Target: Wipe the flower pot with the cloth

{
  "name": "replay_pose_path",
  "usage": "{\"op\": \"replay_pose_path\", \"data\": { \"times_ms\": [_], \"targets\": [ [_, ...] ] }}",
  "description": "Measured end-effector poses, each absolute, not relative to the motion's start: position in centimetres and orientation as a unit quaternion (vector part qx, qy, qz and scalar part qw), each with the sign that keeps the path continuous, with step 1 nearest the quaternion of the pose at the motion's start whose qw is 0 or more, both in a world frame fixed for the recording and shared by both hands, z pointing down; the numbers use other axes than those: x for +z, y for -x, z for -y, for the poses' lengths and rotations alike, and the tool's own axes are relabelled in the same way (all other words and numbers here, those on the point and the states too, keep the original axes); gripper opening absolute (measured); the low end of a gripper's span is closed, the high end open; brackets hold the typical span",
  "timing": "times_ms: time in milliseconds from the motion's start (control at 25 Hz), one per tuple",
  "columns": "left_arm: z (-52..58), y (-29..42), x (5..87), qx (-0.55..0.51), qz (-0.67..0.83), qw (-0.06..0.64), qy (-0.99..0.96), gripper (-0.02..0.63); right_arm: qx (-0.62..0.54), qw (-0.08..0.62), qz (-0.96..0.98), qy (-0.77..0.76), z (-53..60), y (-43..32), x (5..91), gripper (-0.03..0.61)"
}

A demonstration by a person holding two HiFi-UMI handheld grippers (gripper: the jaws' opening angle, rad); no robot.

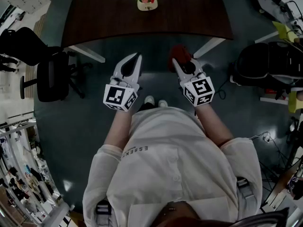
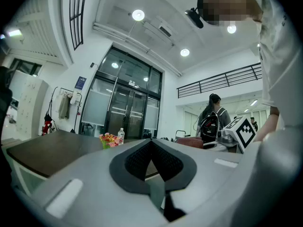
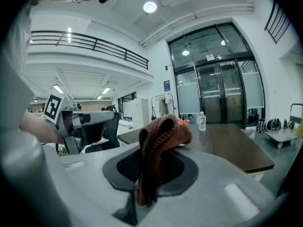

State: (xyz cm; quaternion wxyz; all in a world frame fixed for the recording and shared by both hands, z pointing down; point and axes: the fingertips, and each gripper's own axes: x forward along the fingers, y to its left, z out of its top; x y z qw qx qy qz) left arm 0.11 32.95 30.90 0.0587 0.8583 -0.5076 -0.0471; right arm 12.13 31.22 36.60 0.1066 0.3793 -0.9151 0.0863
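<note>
A small pale flower pot [image 1: 147, 4] with pink and red flowers stands on the dark brown table [image 1: 109, 13] at its far middle; the flowers [image 2: 109, 139] also show in the left gripper view, and a bit of the flowers [image 3: 183, 121] peeks past the cloth. My right gripper [image 1: 177, 63] is shut on a reddish-brown knitted cloth [image 3: 157, 148], which bunches above the jaws and hangs between them. That cloth [image 1: 179, 53] sits just short of the table's near edge. My left gripper [image 1: 136, 59] is shut and holds nothing, its dark pads [image 2: 137, 160] meeting. Both grippers are held in front of the person, apart from the pot.
A black office chair [image 1: 49, 74] stands at the left of the table. A black bag and clutter [image 1: 265, 67] lie at the right. A water bottle [image 3: 202, 120] stands on the table. A person with a backpack [image 2: 212, 122] stands farther off. Glass doors are behind.
</note>
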Motion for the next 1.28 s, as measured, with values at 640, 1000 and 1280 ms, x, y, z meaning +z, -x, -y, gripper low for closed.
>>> {"op": "replay_pose_path", "data": {
  "times_ms": [640, 1000, 1280],
  "targets": [
    [-32.8, -1.5, 31.9, -0.044, 0.531, 0.07, -0.843, 0.011, 0.103, 0.095, 0.912, -0.385, -31.0, -15.5, 36.7, 0.051],
    [-30.9, -0.4, 33.4, -0.032, 0.548, 0.086, -0.832, 0.011, 0.133, 0.113, 0.902, -0.394, -28.5, -16.9, 38.9, 0.051],
    [-19.0, 4.6, 36.8, -0.034, 0.533, 0.118, -0.837, 0.011, 0.141, 0.134, 0.893, -0.406, -18.0, -12.6, 41.3, 0.051]
  ]
}}
